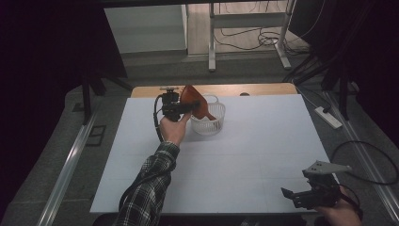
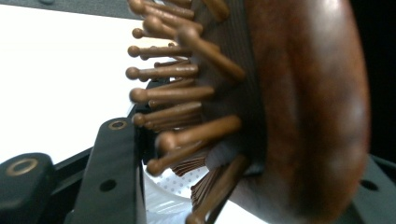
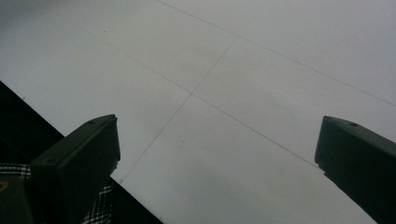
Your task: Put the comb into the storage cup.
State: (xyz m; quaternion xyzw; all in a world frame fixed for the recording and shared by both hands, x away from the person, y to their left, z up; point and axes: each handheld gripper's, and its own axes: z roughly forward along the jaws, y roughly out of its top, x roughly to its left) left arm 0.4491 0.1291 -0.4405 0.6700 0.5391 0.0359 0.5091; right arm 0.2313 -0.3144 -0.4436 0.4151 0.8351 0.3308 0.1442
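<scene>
From the high view, the left tongs (image 1: 190,107) sit in the upper middle of the frame, clamped on a brown wooden paddle hairbrush (image 1: 195,104). The brush hangs tilted over a small white perforated basket (image 1: 208,123), its lower end dipping inside the rim, which looks to me like the brush is being set into the basket or lifted out of it; I cannot tell which. The basket stands on the white counter (image 1: 244,160), near its far edge. The right tongs (image 1: 294,195) rest low in the lower right corner, well apart from the work, seemingly parked out of the way.

In the left gripper view, the hairbrush (image 2: 299,107) looms close, its glossy rounded back at the right of the frame and its ball-tipped bristles (image 2: 168,93) pointing left. The black jaws press on it from either side, so the grip is firm. Below the bristles, at the bottom centre, a bit of the dotted basket (image 2: 187,184) peeks through.

In the right gripper view, the jaws stand wide apart with nothing between them, looking down on bare counter (image 3: 243,84); a plaid sleeve (image 3: 100,210) shows at the lower left.
</scene>
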